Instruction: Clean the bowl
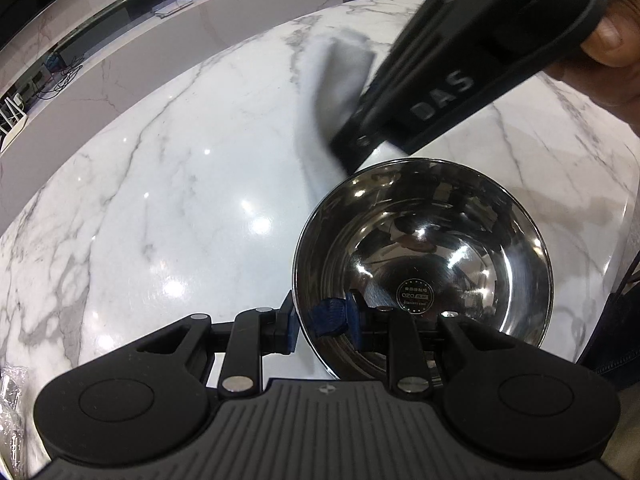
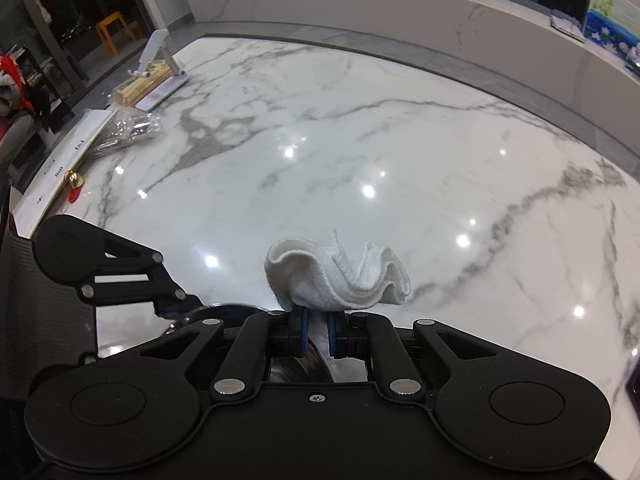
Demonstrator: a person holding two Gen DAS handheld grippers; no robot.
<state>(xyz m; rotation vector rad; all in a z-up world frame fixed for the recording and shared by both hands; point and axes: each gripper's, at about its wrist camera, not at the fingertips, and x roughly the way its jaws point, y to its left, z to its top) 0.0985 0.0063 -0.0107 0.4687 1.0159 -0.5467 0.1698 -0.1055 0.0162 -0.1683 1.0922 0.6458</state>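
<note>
A shiny steel bowl (image 1: 424,256) is held above the marble table (image 1: 180,180), tilted toward the left wrist camera. My left gripper (image 1: 320,320) is shut on the bowl's near rim, one blue pad inside and one outside. My right gripper (image 2: 318,330) is shut on a folded white cloth (image 2: 340,276), which sticks out past the fingers above the table. In the left wrist view the right gripper's black body (image 1: 460,80) hangs just beyond the bowl's far rim, with the blurred cloth (image 1: 340,92) at its tip. The bowl's dark rim (image 2: 216,312) shows low in the right wrist view.
At the table's far left edge lie a white stand (image 2: 160,76), a wooden pack (image 2: 140,84), a crinkled plastic bag (image 2: 128,132) and a white box (image 2: 64,168). A long marble counter (image 2: 400,12) runs behind. The table edge (image 1: 624,208) is close on the right.
</note>
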